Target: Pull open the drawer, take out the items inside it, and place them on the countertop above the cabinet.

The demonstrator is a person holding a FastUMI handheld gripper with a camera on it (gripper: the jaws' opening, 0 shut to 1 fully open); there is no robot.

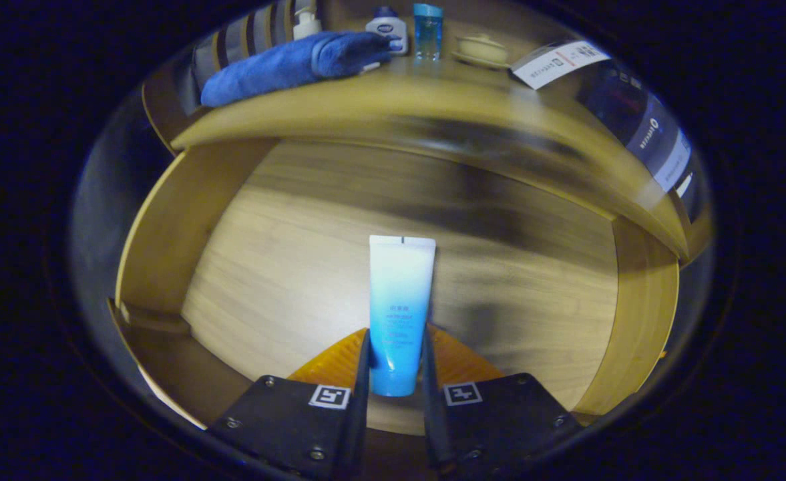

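The gripper point(396, 364) is seen clenched on a white-to-blue tube point(398, 314), both fingers point(363, 374) pressed against its lower sides. The tube is held upright between the fingers, crimped flat end up, cap end down near the finger bases. The open drawer point(165, 234) is seen below and around the tube; its wooden bottom is bare, with wide free room to either side of the tube and ahead of it. The drawer's side walls are seen well apart from the fingers on both sides; the near front edge lies just under the gripper body. Whether the tube's lower end touches the drawer floor cannot be told.

Beyond the drawer, the countertop point(399, 100) edge is seen overhanging the drawer's back. On it, a rolled blue towel point(292, 63) is laid toward the left, touching or nearly touching a small white bottle point(387, 28). A clear blue bottle point(427, 30) is stood just beside it, then a small lidded dish point(481, 50) a little apart. A pump bottle point(306, 21) is seen behind the towel. Free countertop is seen along the front edge, before these items.
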